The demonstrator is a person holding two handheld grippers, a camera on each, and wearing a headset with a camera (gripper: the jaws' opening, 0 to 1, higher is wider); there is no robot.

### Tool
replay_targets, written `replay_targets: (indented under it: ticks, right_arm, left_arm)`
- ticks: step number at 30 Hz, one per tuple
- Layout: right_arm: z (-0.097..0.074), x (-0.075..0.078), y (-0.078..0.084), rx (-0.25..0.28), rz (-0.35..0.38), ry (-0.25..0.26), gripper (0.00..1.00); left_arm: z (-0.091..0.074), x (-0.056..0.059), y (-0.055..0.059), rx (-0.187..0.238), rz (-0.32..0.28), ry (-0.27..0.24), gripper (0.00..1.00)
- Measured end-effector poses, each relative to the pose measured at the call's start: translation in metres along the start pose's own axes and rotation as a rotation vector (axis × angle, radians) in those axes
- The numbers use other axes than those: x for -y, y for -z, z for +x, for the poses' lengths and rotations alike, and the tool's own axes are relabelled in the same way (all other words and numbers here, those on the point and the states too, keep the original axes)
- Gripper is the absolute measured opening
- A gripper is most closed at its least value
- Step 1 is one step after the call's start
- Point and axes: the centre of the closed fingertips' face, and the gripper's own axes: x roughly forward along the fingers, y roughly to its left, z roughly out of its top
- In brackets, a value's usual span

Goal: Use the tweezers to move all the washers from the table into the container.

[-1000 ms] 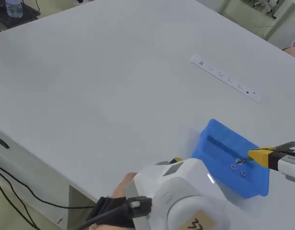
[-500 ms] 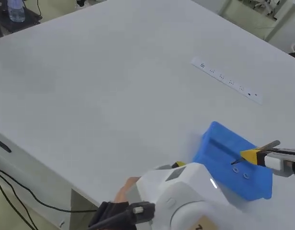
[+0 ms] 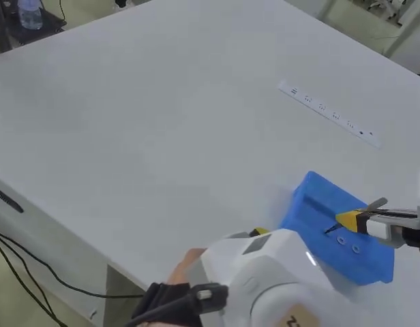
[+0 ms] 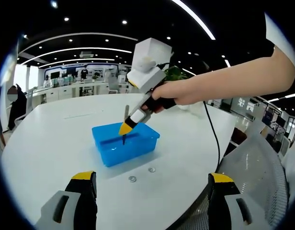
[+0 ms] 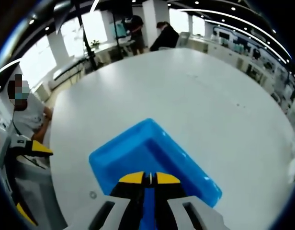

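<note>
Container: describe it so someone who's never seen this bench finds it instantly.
Start at the wide white table; on the person's side of the long white power strip sits the blue rectangular plastic container. The right gripper holds thin metal tweezers tip-down in it. It is the only brightly coloured, open-topped box there, unlike the tiny silver washers beside it.

2 washers [image 4: 132,178] on table [image 4: 42,143], beside container [image 4: 121,155].
</note>
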Motion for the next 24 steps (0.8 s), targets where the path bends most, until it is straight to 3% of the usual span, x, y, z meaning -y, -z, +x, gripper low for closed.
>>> replay_targets:
  ticks: [9, 24]
  right_arm:
    - [0.0001, 0.0023, -0.001, 0.006, 0.005, 0.003, 0.04]
    - [-0.001, -0.0048, -0.0007, 0.006, -0.002, 0.003, 0.05]
  left_arm:
    - [-0.0009, 0.0016, -0.0039, 0.021, -0.012, 0.01, 0.99]
    - [-0.0008, 0.0007, -0.0021, 0.009, -0.008, 0.005, 0.99]
